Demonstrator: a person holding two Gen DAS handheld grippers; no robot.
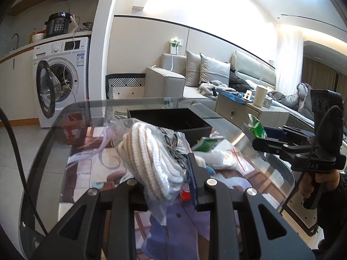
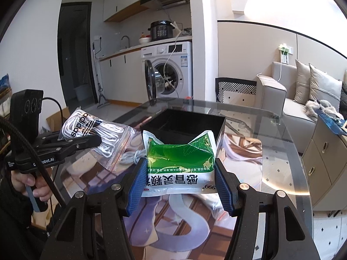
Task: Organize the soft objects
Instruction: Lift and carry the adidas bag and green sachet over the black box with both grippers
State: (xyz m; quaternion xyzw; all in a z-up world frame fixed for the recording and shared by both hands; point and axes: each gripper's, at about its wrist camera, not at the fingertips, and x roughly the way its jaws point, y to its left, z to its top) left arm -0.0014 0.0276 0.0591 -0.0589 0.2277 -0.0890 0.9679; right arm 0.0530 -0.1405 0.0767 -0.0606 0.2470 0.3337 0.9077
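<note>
a clear bag of white striped socks (image 1: pixel 149 162) hangs crumpled in the left gripper (image 1: pixel 167 186), its jaws clamped narrow on it, above the glass table (image 1: pixel 54 143). the right gripper (image 2: pixel 180 184) grips a green and white packet (image 2: pixel 181 164) by its sides, near the black box (image 2: pixel 184 125).

Two hand-held grippers of matte black plastic. The left gripper (image 1: pixel 167 186) and the right gripper (image 2: pixel 179 184) each have angular arms with cut-out triangular windows, round silver screws (image 2: pixel 243 186) at the joints, and ribbed blue pads (image 2: pixel 136 184) on the fingers. White lettering marks the body. A black cable (image 2: pixel 41 169) trails from the handle. Each hand (image 2: pixel 32 184) emerges from a dark sleeve (image 2: pixel 13 205).
</note>
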